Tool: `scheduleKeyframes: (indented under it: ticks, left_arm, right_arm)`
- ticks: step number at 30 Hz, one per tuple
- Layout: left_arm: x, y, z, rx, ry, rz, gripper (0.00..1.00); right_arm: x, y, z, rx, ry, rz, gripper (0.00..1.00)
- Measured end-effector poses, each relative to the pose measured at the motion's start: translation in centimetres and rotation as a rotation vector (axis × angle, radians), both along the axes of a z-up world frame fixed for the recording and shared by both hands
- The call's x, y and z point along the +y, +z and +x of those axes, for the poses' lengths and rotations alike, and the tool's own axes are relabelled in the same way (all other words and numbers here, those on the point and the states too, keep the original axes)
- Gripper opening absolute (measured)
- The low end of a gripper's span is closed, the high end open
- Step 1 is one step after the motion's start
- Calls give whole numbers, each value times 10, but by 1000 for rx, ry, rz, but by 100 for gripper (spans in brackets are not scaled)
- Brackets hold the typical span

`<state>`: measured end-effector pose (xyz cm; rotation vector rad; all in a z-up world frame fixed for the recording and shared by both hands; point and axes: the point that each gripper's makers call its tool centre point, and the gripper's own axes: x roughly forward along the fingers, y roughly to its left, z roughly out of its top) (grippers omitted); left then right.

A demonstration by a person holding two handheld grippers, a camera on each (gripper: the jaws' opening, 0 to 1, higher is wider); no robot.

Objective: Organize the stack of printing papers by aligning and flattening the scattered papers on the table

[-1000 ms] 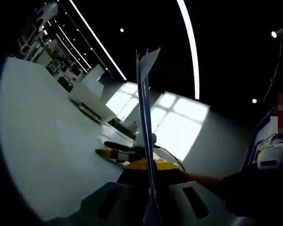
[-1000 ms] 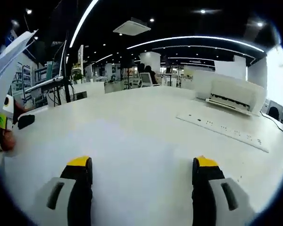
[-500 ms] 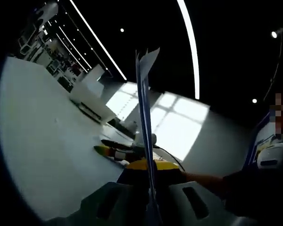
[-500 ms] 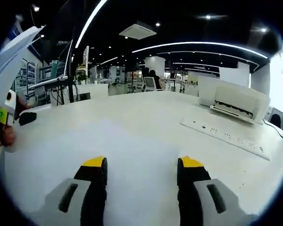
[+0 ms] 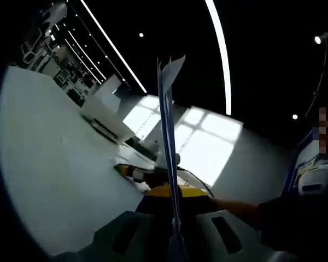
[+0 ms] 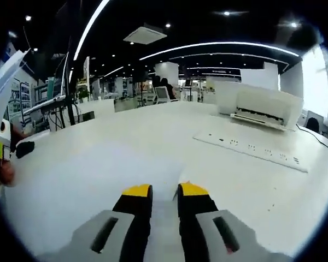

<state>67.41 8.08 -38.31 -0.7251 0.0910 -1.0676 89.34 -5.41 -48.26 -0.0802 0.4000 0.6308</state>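
Pinching a thin sheaf of printing papers (image 5: 167, 120) edge-on, the left gripper (image 5: 172, 199) has its yellow-tipped jaws pressed together on the sheets, which rise upright through the middle of the left gripper view above the white table (image 5: 49, 164). In the right gripper view the right gripper (image 6: 164, 192) hovers over the table (image 6: 98, 158) with its jaws nearly together, only a narrow gap between the yellow tips and nothing between them. A white printer (image 6: 262, 106) and a long power strip (image 6: 251, 153) sit at the far right of the table. No writing or brand mark is legible anywhere.
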Motion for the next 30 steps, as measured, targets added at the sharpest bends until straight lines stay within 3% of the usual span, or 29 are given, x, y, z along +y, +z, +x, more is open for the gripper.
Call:
scheduleKeyframes:
  ticks: [3, 17, 24, 30]
  left_arm:
    - [-1, 1, -2, 0, 0, 0, 6]
    - [-2, 1, -2, -2, 1, 3, 6]
    - [-1, 1, -1, -2, 1, 3, 6]
    - [-4, 1, -3, 0, 3, 3, 6]
  right_arm:
    - [0, -1, -1, 34, -11, 38, 0]
    - [-1, 6, -7, 88, 1, 110, 0]
    - [-13, 20, -9, 111, -34, 227, 0]
    - [-32, 36, -10, 96, -52, 263, 0]
